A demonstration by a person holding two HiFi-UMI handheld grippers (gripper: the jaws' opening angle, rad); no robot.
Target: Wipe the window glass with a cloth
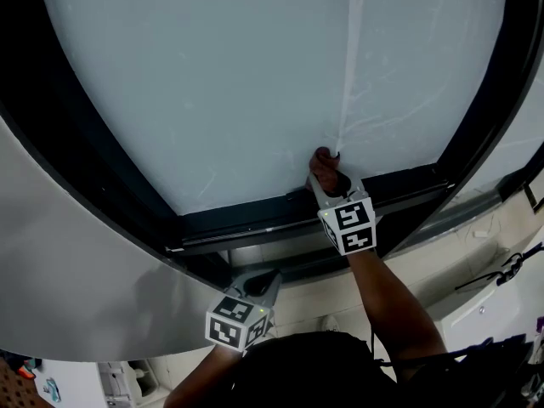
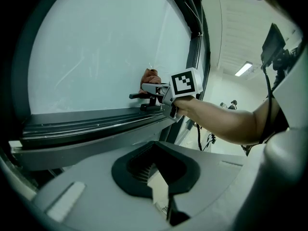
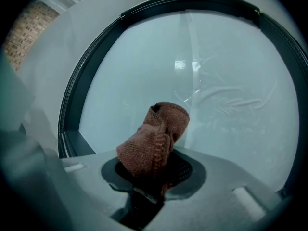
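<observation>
Clamping the brown cloth (image 3: 155,137) at its bunched lower end, the right tool (image 1: 328,179) is seen w/ jaws closed on it. The free wad is pressed to the window glass (image 1: 212,83), just above the bottom frame rail (image 1: 255,221) and at the foot of a vertical streak (image 1: 351,58). The left tool (image 2: 161,179) is held low, well apart from the glass, jaws together, nothing btwn them. The cloth is judged soft, light & floppy. A grip near the wad is advised so pressure is passed on.
</observation>
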